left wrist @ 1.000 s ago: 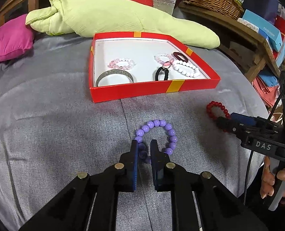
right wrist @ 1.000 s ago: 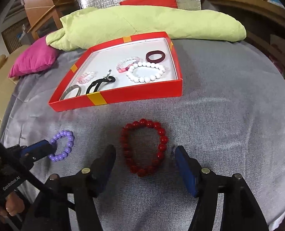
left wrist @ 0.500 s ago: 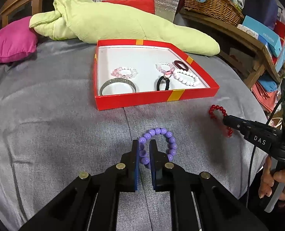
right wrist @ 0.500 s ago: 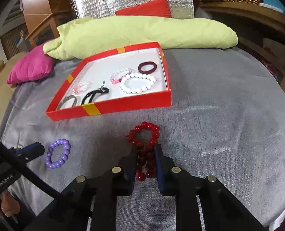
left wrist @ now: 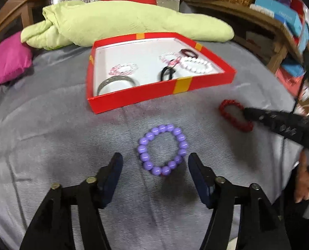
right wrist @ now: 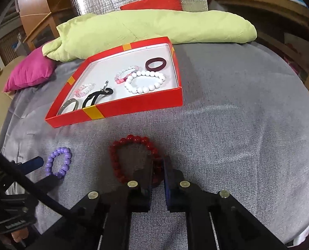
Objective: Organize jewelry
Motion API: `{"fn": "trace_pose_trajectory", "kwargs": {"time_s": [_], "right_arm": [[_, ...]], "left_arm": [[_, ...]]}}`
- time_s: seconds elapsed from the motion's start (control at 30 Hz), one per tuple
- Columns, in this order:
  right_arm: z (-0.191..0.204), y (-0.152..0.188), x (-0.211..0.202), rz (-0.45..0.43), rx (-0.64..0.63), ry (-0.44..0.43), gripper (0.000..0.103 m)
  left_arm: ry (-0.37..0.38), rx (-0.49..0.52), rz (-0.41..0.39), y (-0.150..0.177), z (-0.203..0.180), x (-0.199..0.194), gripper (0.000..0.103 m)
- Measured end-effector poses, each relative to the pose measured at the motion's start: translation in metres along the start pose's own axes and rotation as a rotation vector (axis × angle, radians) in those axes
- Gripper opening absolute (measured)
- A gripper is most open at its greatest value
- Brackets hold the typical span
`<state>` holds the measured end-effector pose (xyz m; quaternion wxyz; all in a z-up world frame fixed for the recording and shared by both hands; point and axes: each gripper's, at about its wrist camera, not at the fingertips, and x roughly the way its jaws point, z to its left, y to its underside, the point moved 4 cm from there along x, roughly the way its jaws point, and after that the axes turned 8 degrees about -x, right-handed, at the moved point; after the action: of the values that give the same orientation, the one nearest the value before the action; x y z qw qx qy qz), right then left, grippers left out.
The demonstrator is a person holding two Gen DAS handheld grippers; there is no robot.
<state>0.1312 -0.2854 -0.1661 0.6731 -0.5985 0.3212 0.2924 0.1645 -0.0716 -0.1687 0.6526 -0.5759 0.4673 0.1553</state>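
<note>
A: Hard to see anything?
B: Yes. Silver bangle [left wrist: 115, 83] half hidden behind near wall of red box [left wrist: 154, 98], lower left of box. Right side of left wrist view blurry, so right gripper [right wrist: 157, 166] only a dark smear there. Near beads of red bracelet [right wrist: 133, 156] hidden between its fingers.

A: Look of the bracelets outside the box?
B: Purple bracelet [left wrist: 162, 150], round shiny beads, a full ring, flat on grey cloth [left wrist: 50, 135], middle of left wrist view. Red one, dark round beads, squeezed into a long loop, low center of right wrist view.

A: Grippers?
B: Left gripper [left wrist: 154, 166] spread wide, a finger each side of purple bracelet, not touching. Right gripper clenched on one side of red bracelet.

A: How many?
B: Two bracelets on the cloth. Six things in the box: silver bangle, two pink bead bracelets [right wrist: 84, 89], white bead bracelet [right wrist: 145, 81], black hair tie [right wrist: 96, 99], dark red ring [right wrist: 155, 64]. Behind the box, one green pillow [left wrist: 123, 23], one pink cushion [left wrist: 6, 62].
</note>
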Motion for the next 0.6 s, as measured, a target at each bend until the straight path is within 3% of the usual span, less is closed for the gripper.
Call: {"fn": "trace_pose_trajectory", "kwargs": {"time_s": [0.03,0.23,0.33,0.4,0.43,0.5,0.6], "right_arm": [[0.000,0.000,0.000,-0.001,-0.004,0.002,0.010],[-0.001,0.000,0.000,0.012,0.016,-0.014,0.011],[-0.005,0.000,-0.001,0.025,0.054,-0.041,0.014],[-0.006,-0.001,-0.002,0.029,0.089,-0.097,0.030],[-0.005,-0.002,-0.003,0.024,0.101,-0.128,0.051],[-0.001,-0.002,-0.008,-0.001,0.089,-0.128,0.081],[0.009,-0.003,-0.011,-0.025,0.018,-0.087,0.081]], "left_arm": [[0.008,-0.009,0.008,0.000,0.001,0.001,0.030],[0.019,-0.041,-0.014,-0.004,0.007,-0.003,0.011],[0.015,-0.046,-0.022,-0.005,0.009,-0.005,0.010],[0.020,-0.061,-0.019,-0.005,0.012,-0.005,0.010],[0.025,-0.068,-0.020,-0.006,0.013,-0.005,0.010],[0.028,-0.075,-0.027,-0.007,0.013,-0.007,0.010],[0.034,-0.081,-0.038,-0.008,0.014,-0.010,0.010]]}}
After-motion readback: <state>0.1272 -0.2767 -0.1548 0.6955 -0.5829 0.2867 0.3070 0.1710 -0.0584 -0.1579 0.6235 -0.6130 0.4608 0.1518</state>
